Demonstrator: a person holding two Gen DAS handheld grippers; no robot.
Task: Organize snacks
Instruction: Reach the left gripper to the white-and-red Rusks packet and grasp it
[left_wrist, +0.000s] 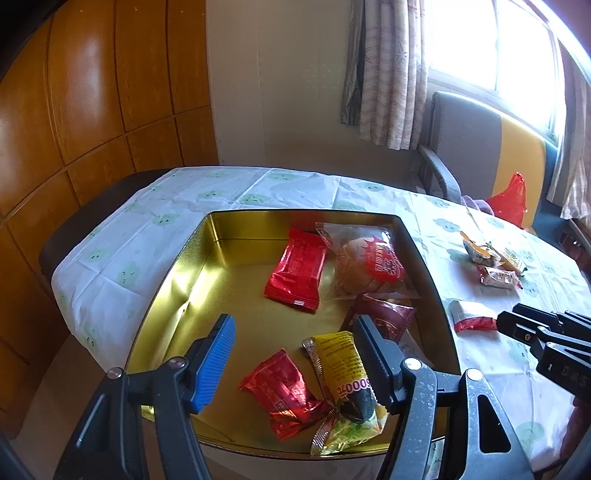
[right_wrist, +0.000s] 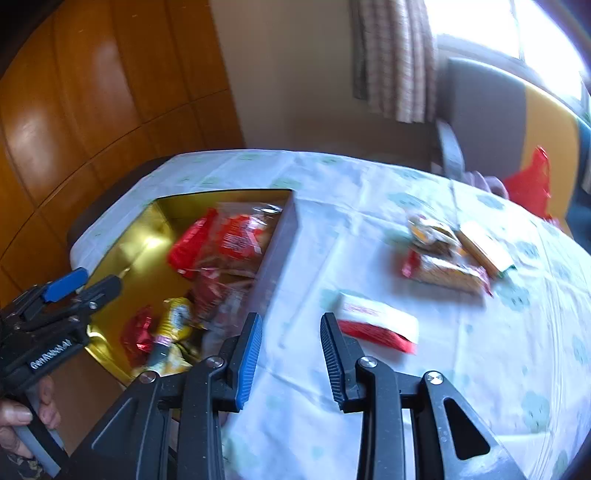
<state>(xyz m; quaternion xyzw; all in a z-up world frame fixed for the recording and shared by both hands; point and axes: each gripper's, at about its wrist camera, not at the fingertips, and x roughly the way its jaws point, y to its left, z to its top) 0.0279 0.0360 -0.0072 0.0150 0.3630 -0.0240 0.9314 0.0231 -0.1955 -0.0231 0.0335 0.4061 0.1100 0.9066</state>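
Observation:
A gold tin box (left_wrist: 207, 258) sits on the table and holds several snack packs: a red pack (left_wrist: 297, 273), a clear bread pack (left_wrist: 364, 264), a maroon pack (left_wrist: 391, 317), a yellow pack (left_wrist: 341, 369) and a small red pack (left_wrist: 279, 384). My left gripper (left_wrist: 295, 328) is open and empty above the box. My right gripper (right_wrist: 291, 325) is open and empty over the tablecloth, just left of a white-and-red pack (right_wrist: 378, 326). That pack also shows in the left wrist view (left_wrist: 471, 315). The box shows blurred in the right wrist view (right_wrist: 122, 243).
Three more snacks (right_wrist: 450, 254) lie further right on the table; they also show in the left wrist view (left_wrist: 493, 264). A chair (left_wrist: 476, 147) with a red bag (left_wrist: 511, 197) stands behind the table. Wooden cabinets (left_wrist: 92, 92) line the left.

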